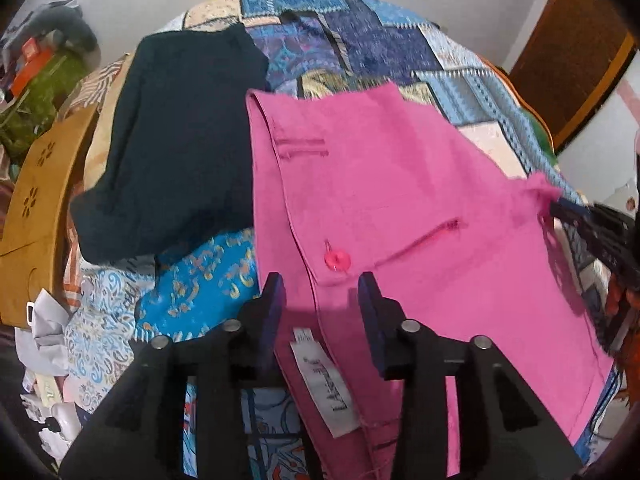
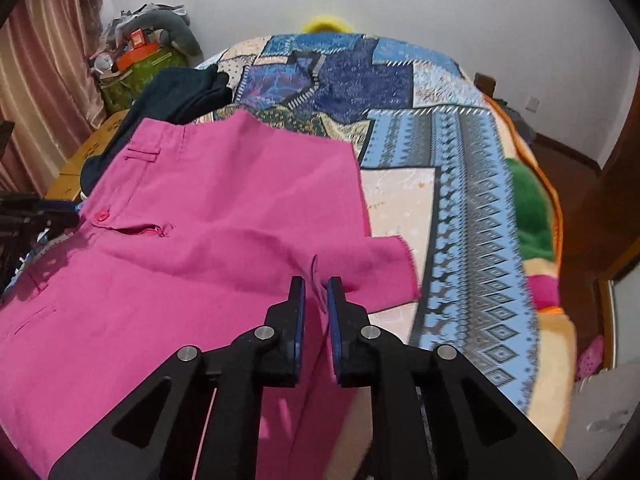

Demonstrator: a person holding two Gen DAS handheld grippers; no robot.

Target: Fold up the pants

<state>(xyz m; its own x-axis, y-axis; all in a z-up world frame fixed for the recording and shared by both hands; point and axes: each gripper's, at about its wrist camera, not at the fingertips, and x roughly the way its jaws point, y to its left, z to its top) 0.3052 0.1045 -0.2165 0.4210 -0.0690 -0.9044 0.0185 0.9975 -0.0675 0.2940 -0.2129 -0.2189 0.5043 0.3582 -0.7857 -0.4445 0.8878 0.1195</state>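
The pink pants [image 2: 180,240] run off the lower frame edge, and a yellow object [image 2: 326,24] behind the bed is blurred.

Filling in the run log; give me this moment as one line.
pink pants spread on patchwork bedspread | left gripper open over waistband | right gripper pinching hem | dark garment beside

The pants [image 1: 400,216] lie spread on the bed [image 2: 460,184], directly ahead of and beneath both tools. The left tool [image 1: 322,284] sits at the waistband, with a dark garment [image 1: 172,140] ahead to its left. The right tool [image 2: 316,286] is at the pants' edge, with bare bedspread ahead to its right.
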